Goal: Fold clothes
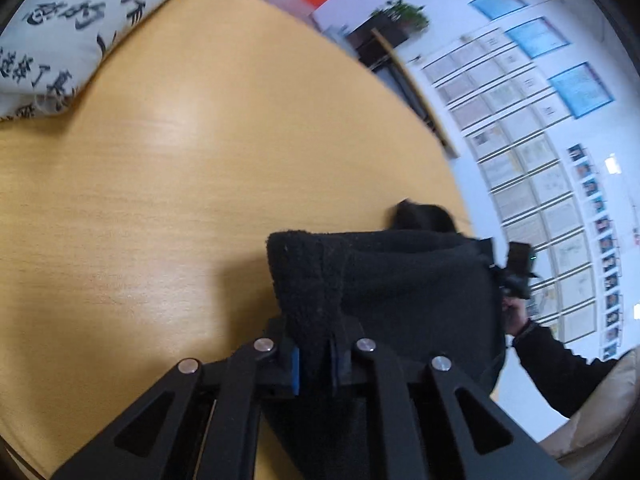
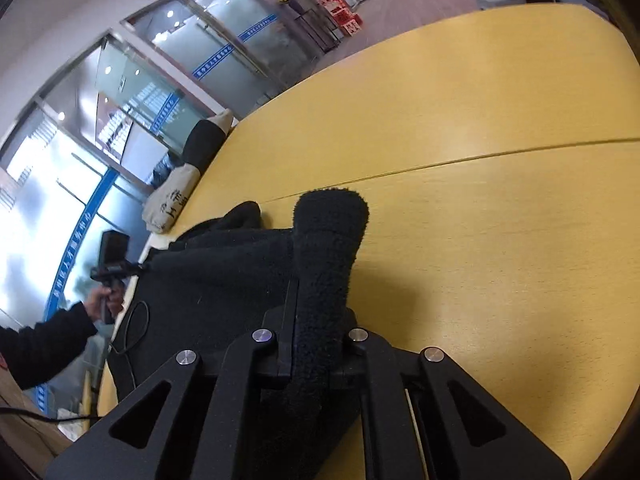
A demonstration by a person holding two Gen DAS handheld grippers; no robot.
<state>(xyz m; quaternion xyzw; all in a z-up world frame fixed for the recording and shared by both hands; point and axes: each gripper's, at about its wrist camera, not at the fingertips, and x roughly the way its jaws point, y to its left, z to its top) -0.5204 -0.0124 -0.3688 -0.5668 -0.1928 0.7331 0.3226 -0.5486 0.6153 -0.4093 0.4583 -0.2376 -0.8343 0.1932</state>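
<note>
A black fleece garment (image 1: 400, 280) is held up above the yellow wooden table (image 1: 160, 180) between both grippers. My left gripper (image 1: 316, 356) is shut on one edge of the fleece, which bunches up past the blue pads. My right gripper (image 2: 316, 340) is shut on the other edge of the garment (image 2: 224, 272), with a rolled piece of fleece sticking up between the fingers. The right gripper and hand also show at the far side of the cloth in the left wrist view (image 1: 516, 276). The left gripper shows in the right wrist view (image 2: 112, 268).
A white cloth with black characters (image 1: 68, 28) lies on the table's far left corner; it also shows at the table edge in the right wrist view (image 2: 168, 204). A seam (image 2: 480, 158) crosses the table. A beige chair (image 1: 600, 412) stands by the table's edge.
</note>
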